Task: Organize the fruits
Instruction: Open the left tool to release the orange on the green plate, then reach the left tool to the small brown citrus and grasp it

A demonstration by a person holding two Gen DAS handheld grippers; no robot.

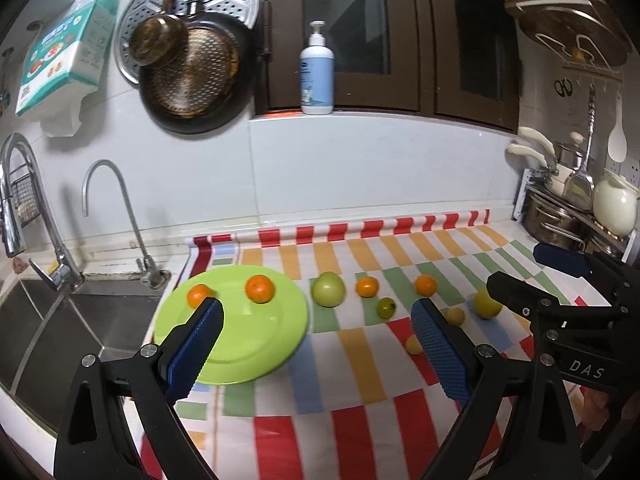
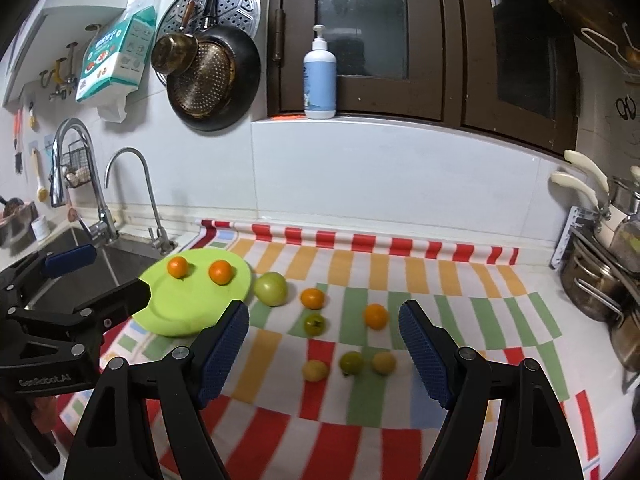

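Both grippers — left gripper (image 1: 316, 312), right gripper (image 2: 324, 320) — gape empty; 2 oranges (image 2: 221, 272) on the green plate (image 2: 188, 312), sink (image 2: 120, 264) beside.

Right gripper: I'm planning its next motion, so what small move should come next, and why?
Probably ease the right gripper forward and down toward the nearest orange on the cloth. Its jaws stand open and empty, two oranges already sit on the green plate, and that orange lies loose just ahead between the fingers' line.
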